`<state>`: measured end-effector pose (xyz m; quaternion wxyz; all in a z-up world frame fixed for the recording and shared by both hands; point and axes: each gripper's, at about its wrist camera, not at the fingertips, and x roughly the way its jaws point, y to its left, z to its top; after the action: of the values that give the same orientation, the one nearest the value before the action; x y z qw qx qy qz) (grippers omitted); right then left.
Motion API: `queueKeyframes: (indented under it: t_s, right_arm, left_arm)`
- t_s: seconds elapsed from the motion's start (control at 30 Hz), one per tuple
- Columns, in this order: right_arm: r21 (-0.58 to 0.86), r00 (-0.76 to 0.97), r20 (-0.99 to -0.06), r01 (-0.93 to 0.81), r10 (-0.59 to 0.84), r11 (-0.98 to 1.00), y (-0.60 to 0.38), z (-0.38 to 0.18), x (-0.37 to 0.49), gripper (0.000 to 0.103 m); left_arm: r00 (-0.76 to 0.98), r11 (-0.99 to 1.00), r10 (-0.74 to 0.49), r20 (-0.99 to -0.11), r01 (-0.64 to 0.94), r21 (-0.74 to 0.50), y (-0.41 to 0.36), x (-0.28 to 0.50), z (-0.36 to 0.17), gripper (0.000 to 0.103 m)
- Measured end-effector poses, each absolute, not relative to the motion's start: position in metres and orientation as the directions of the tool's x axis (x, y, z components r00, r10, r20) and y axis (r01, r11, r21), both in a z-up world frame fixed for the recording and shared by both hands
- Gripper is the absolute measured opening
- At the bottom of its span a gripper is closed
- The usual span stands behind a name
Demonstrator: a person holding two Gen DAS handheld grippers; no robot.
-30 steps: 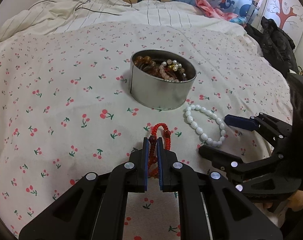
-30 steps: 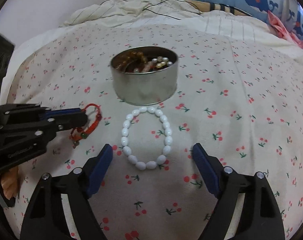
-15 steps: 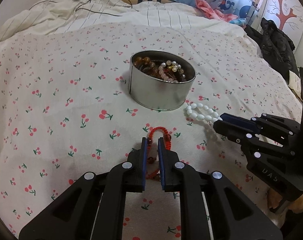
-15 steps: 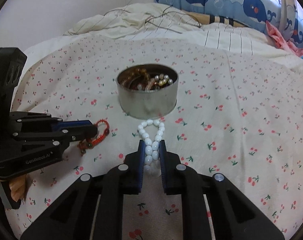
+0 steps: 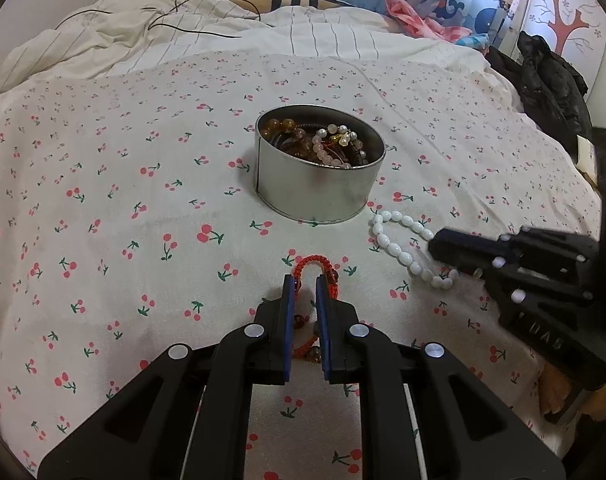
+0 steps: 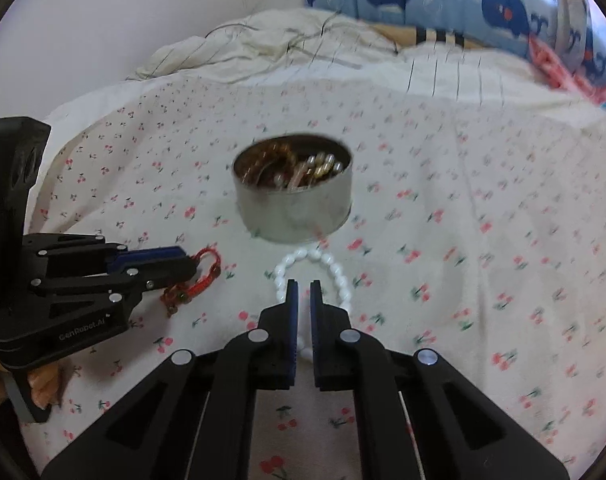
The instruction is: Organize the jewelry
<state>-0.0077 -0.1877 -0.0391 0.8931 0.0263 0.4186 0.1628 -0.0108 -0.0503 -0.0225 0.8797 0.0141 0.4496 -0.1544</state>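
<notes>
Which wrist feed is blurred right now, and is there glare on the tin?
Right wrist view: motion-smeared, the tin and cherry-print sheet soft. Left wrist view: sharp, the tin's beads crisp, only a dull sheen on its wall; fisheye bending at the edges in both.

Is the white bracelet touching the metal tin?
Apart. In the left wrist view, bare cherry-print sheet shows between the white bracelet and the base of the tin.

Soft daylight; right view motion-blurred, fisheye-warped.

your right hand-held gripper (image 6: 304,286) straddles the white bead bracelet (image 6: 335,272), jaws opening (picture blurred); the tin (image 6: 295,216) sits beyond, the left hand-held gripper (image 6: 193,264) pinching the red bracelet (image 6: 205,276).
</notes>
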Motion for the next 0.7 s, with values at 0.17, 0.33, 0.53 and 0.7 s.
queueKeyframes:
  t_s: [0.17,0.33,0.53,0.7]
  right_arm:
    - [0.136,0.590,-0.761,-0.258,0.268,0.957,-0.180,-0.047,-0.006,0.082]
    - [0.112,0.560,-0.787,-0.284,0.260,0.952,-0.174,-0.057,-0.006,0.035]
    - [0.115,0.596,-0.757,-0.280,0.266,0.953,-0.178,-0.048,-0.011,0.008]
    - [0.117,0.642,-0.721,-0.259,0.261,0.959,-0.186,-0.035,-0.013,0.008]
  left_arm:
    - [0.546,0.951,-0.259,-0.797,0.289,-0.111,-0.051,-0.012,-0.023,0.011]
    - [0.547,0.951,-0.255,-0.797,0.292,-0.104,-0.053,-0.013,-0.024,0.011]
    - [0.549,0.938,-0.284,-0.786,0.328,-0.109,-0.055,-0.016,-0.021,0.010]
    - [0.570,0.937,-0.302,-0.764,0.325,-0.128,-0.050,-0.016,-0.015,0.004]
